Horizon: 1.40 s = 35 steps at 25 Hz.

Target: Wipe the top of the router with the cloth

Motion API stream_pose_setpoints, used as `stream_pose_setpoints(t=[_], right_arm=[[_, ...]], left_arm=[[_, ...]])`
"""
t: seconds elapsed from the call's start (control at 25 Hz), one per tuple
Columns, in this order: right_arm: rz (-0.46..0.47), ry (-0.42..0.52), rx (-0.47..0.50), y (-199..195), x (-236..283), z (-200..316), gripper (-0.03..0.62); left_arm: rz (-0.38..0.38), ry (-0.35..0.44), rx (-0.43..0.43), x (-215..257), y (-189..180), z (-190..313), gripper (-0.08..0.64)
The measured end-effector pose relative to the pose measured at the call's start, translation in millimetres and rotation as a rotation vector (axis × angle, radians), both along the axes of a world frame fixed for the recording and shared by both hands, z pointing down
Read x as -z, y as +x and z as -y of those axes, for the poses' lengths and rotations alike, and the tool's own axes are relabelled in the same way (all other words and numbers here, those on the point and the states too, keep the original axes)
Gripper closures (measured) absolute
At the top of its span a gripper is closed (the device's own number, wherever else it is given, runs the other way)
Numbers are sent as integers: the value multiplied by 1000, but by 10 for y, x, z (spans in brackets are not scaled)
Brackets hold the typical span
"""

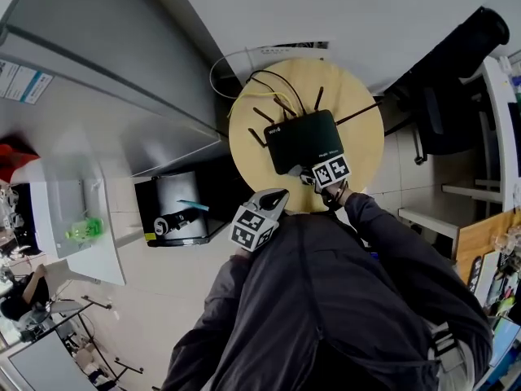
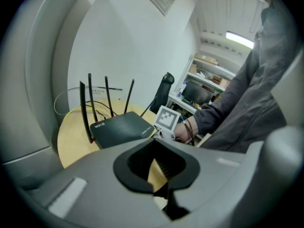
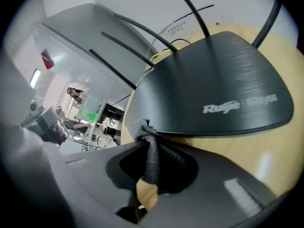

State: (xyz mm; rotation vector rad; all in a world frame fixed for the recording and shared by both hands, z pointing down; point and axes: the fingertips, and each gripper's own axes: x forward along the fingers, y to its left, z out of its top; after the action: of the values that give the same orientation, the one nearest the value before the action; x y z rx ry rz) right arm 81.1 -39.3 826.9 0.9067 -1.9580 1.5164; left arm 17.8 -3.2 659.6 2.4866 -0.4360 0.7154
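Observation:
A black router (image 1: 303, 140) with several thin antennas lies on a round wooden table (image 1: 366, 149). In the right gripper view its brushed top (image 3: 213, 89) fills the upper right. My right gripper (image 3: 147, 163) is shut on a dark grey cloth (image 3: 148, 144), which bunches up at the router's near left edge. From the head view, that gripper (image 1: 313, 177) sits at the router's near side. My left gripper (image 1: 279, 195) hovers off the table's near left rim, apart from the router (image 2: 121, 127). Its jaws (image 2: 156, 164) look shut with nothing in them.
Yellow and white cables (image 1: 244, 76) loop behind the router. A black office chair (image 1: 444, 96) stands to the right, with shelves (image 1: 488, 243) beyond. A grey cabinet (image 1: 155, 137) and a dark box (image 1: 175, 210) stand left of the table.

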Motion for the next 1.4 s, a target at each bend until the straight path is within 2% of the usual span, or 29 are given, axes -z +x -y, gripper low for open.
stream_pose_setpoints(t=[0.6,0.92,1.04,1.12,1.24,1.32,1.4], right_arm=[[-25,-15,-3,1168,-97,-50,554],[-12,0,39,1470,-71,-57,554],[-24,21,103,1469,-31,-94,554],[-41,82,212,1398,90,-169,553],[-114,281,399,1248,483,-232,554],[-143,402,444,1165,789,-221,555],[-135,472,430,1088,1072,-222,555]], left_arm=[[6,12,36,29,982,-38,560],[-2,12,59,13,1337,-97,560],[-2,15,72,19,1364,-107,560],[-2,23,85,26,1339,-93,560],[1,18,108,19,1235,-52,560],[-2,18,103,23,1175,-32,560],[-8,21,87,43,1123,-35,560]])
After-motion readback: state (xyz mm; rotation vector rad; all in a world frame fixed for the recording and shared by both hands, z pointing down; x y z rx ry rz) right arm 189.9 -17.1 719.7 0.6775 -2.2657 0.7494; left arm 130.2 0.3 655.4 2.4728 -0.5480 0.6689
